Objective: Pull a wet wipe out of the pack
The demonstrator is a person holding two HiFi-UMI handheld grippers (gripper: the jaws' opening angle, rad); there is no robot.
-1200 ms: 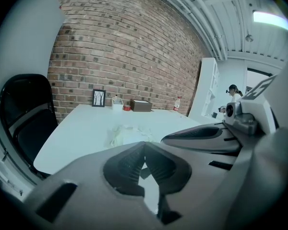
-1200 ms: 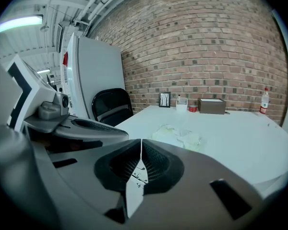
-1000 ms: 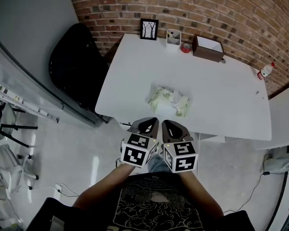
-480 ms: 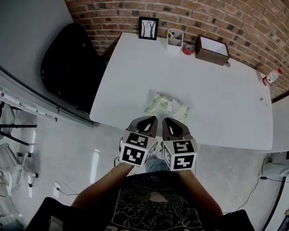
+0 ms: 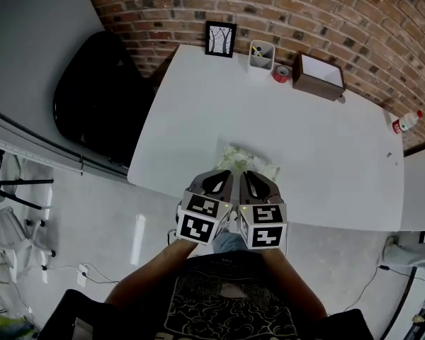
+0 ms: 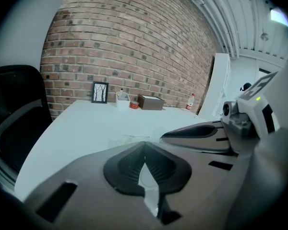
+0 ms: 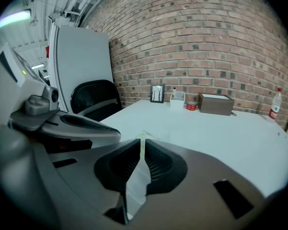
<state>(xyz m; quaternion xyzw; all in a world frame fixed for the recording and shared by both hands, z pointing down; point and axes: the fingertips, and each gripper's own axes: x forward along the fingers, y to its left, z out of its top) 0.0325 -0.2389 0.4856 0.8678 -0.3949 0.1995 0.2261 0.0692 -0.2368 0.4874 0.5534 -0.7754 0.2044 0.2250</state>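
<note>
The wet wipe pack [image 5: 246, 161], pale green and crumpled, lies near the front edge of the white table [image 5: 326, 154]. My two grippers are side by side just in front of it, and their tips cover its near part. The left gripper [image 5: 217, 181] is shut with nothing between its jaws, and so is the right gripper [image 5: 258, 183]. In the left gripper view the jaws meet at the tip [image 6: 144, 144], and the pack [image 6: 132, 138] shows faintly just beyond. In the right gripper view the shut tips [image 7: 142, 141] point at the pack's edge [image 7: 148, 135].
Along the brick wall at the table's far side stand a framed picture [image 5: 220, 39], a white pen holder [image 5: 261, 54], a red tape roll [image 5: 280, 73] and a brown box [image 5: 319, 76]. A bottle [image 5: 407, 121] is at the far right. A black chair [image 5: 92, 98] stands left of the table.
Both grippers have moved forward together towards the table. The pack, which lay well beyond their tips, now sits right at the tips and is partly hidden. The jaws stayed shut.
</note>
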